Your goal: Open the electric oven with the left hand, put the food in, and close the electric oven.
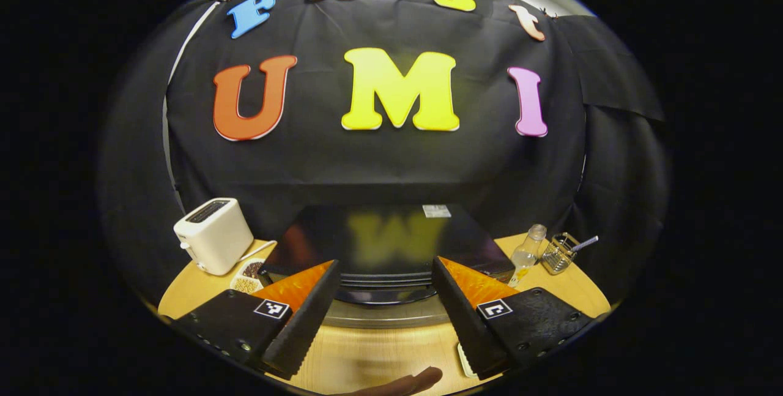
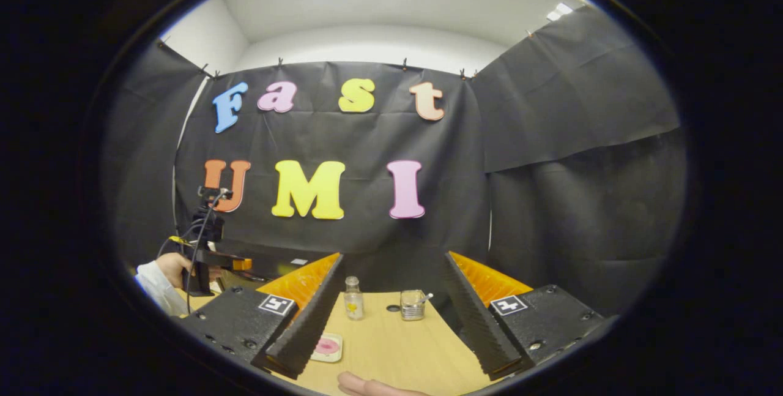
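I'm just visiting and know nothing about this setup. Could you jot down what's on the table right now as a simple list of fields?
Oven: black electric oven, door appears shut, centred ahead of the left gripper
Left gripper: jaws open, holding nothing, near the oven front
Right gripper: right gripper, jaws open, holding nothing
Food: pink item on a small plate near the right gripper
Toaster: white toaster, left of the oven
Bottle: clear bottle, upright
Wire holder: wire holder beside the bottle
Table: wooden table
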{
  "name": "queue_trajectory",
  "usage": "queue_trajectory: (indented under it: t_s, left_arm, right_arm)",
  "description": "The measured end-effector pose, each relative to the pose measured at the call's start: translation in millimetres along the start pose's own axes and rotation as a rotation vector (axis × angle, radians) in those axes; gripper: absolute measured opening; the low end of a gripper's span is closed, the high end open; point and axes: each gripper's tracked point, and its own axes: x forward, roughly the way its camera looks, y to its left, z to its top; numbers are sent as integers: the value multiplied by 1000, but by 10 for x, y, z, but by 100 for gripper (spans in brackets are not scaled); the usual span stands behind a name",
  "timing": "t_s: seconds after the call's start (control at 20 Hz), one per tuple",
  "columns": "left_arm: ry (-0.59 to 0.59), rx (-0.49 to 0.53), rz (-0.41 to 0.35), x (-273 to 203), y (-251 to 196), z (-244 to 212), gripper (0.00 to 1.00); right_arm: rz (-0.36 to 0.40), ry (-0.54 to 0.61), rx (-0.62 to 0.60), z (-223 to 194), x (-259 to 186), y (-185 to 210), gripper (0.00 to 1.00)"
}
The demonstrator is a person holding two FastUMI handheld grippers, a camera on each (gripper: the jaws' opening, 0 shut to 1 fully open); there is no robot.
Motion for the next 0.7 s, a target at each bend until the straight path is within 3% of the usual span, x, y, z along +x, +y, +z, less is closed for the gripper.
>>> queue_trajectory:
  t_s: [0.15, 0.35, 0.7]
  left_arm:
    - [62, -37, -9, 180, -54, -169, 95]
    - [81, 25, 56, 259, 59, -210, 96]
    - [99, 24, 46, 234, 65, -270, 98]
  right_arm:
    - [-11, -21, 2, 66, -63, -126, 100]
    - [-35, -31, 12, 161, -138, -263, 100]
    - [-37, -23, 45, 231, -237, -298, 100]
